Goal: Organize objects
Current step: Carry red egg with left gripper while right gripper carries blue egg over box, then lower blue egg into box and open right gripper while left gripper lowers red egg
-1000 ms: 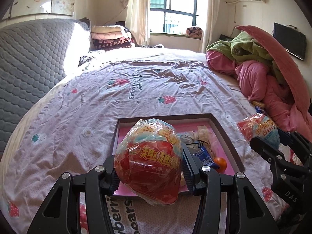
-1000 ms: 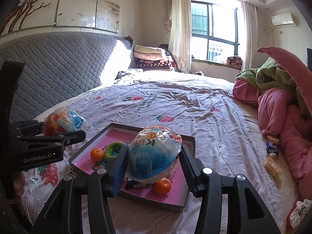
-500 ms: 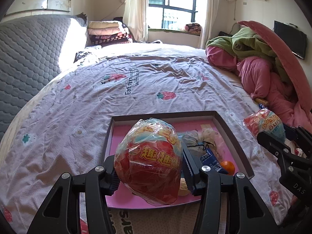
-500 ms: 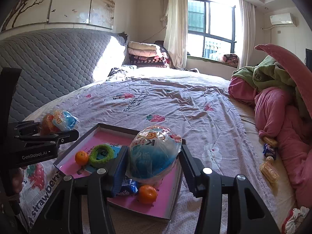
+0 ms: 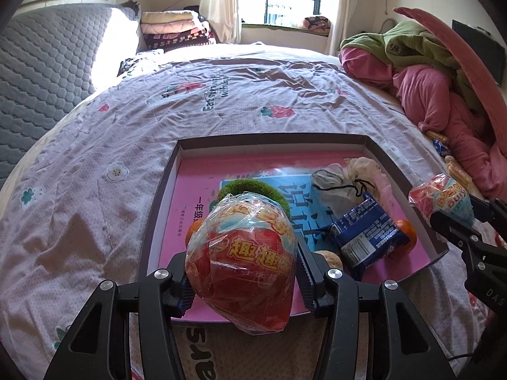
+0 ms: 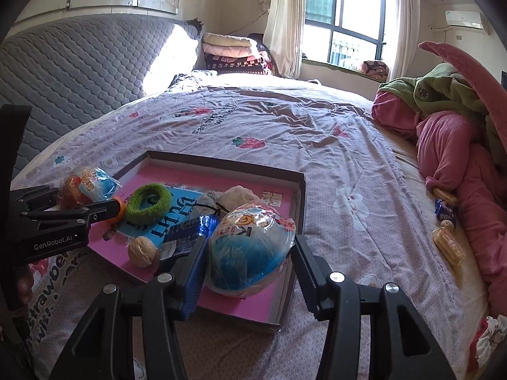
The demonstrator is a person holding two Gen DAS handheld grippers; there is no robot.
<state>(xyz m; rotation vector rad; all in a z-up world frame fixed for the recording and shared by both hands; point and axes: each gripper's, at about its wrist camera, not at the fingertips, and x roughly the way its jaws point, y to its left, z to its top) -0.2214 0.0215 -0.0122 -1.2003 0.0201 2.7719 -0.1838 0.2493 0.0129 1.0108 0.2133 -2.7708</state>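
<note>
The shallow box [image 5: 408, 186] with the pink lining lies on the bed [image 5: 95, 190], and everything else is placed against it.

Off the box's left side, the left gripper [image 5: 242, 269] holds a red wrapped egg [image 5: 240, 266] over the near-left corner of the box, its fingers [image 5: 182, 288] pinching the crinkled plastic from both sides. Inside the box, just beyond that egg, lies a green fuzzy ring [image 5: 253, 188] on a blue printed sheet [image 5: 294, 196]. A small orange [image 6: 118, 210] shows at the ring's left edge, partly hidden behind the left gripper in the right wrist view. Nearer the box's front edge sits a walnut [image 6: 142, 251], just beside a dark blue snack packet [image 5: 367, 231]. Behind the packet, toward the box's middle, rests a pale cloth pouch [image 5: 336, 183] with a black drawstring. A second orange [image 5: 405, 231] touches the packet's right side, close to the box's right wall.

Over the box's near-right corner, the right gripper [image 6: 245, 264] holds a blue wrapped egg [image 6: 250, 253]; its fingers [image 6: 196, 269] press the wrapper on both sides, and the egg appears to rest low on the pink lining.

Well to the right of the box, a few small wrapped snacks [image 6: 446, 243] lie on the bed against a heap of pink bedding [image 6: 453, 145].
</note>
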